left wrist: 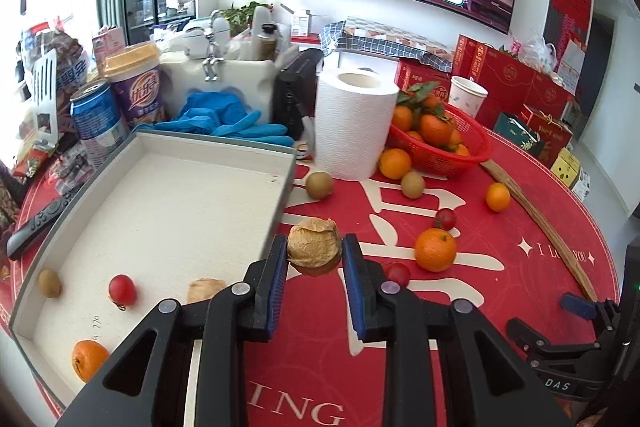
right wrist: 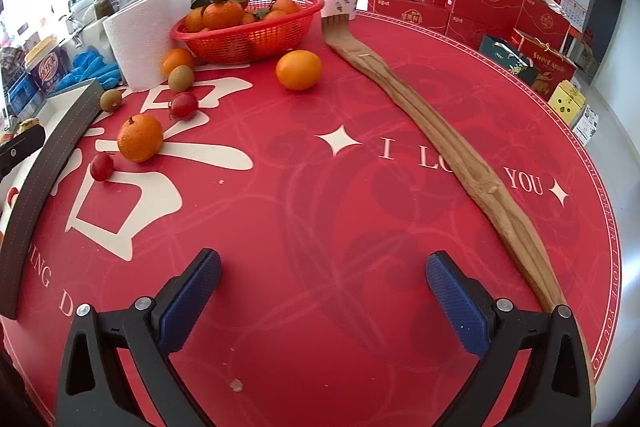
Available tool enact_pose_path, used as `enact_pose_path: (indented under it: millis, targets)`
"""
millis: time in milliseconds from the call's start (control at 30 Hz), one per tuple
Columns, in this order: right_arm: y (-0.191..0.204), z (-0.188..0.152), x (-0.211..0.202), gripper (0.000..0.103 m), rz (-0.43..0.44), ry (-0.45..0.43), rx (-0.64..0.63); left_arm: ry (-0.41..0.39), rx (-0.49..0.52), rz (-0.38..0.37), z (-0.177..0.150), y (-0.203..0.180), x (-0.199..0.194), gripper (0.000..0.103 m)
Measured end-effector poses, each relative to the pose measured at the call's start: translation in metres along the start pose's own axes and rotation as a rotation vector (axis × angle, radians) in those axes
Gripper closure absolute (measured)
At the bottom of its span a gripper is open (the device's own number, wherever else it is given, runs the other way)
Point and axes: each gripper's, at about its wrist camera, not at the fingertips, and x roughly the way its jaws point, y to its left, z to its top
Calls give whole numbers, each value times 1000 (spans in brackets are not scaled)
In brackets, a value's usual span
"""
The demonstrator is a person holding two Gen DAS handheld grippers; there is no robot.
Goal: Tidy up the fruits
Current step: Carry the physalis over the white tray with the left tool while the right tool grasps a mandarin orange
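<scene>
Husk fruit (left wrist: pixel 314 247), papery tan, wrinkled, pinched between blue pads of left gripper (left wrist: pixel 315 255), lifted off red mat just past tray corner. Tray (left wrist: pixel 224 147), white inside, grey rim, holds kiwi (left wrist: pixel 49 283), cherry tomato (left wrist: pixel 122 289), second husk fruit (left wrist: pixel 204 289), orange (left wrist: pixel 89 359) near front edge. Loose on mat: orange (right wrist: pixel 140 137) with stem up, two cherry tomatoes (right wrist: pixel 101 166) (right wrist: pixel 184 105) beside it, two kiwis (right wrist: pixel 111 100) (right wrist: pixel 181 78), round orange (right wrist: pixel 298 69), another orange (right wrist: pixel 177 60) touching basket. Red basket (right wrist: pixel 248 43) heaped with leafy tangerines.
</scene>
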Motion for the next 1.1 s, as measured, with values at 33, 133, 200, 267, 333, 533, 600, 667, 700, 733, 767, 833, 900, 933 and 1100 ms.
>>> enact_pose_path:
  millis: [33,133,200,267,333,533,600,667,700,733,767,833,900,933,1100]
  targets:
    - [8,3,1,0,16,7,-19,-8,-11,11,1,6,-1,73]
    - [37,14,8,0,68,6,-70,-43,-28,80,3,25,-6,73]
    - [54,24,14,0,108,-5,-77,-48,-48,98,3,37,-7,73]
    - [65,34,19,0,154,-14,-55,-48,-68,113,4,50,-8,73]
    - [73,44,21,8,196,-24,-22,-48,-82,137,6,61,-8,73]
    - [91,61,32,29,215,-31,3,-10,-117,152,6,83,-2,73]
    - [96,65,34,47,177,-31,-13,-3,-125,148,6,86,-2,73]
    - [99,65,34,63,156,-32,-23,2,-131,139,6,88,-3,73]
    - [99,64,33,63,150,-29,-25,3,-133,139,6,89,-4,73]
    - [97,64,33,63,154,-27,-20,3,-132,138,6,89,-4,73]
    - [96,64,33,63,159,-23,-14,3,-131,136,6,89,-5,73]
    - [89,63,31,63,177,-15,16,2,-130,134,6,90,-6,73]
    - [84,64,28,63,198,-17,42,3,-128,136,6,91,-6,73]
    - [82,64,25,63,197,-20,43,5,-130,136,6,91,-5,73]
    - [93,69,10,63,194,-37,7,13,-137,136,5,95,-4,73]
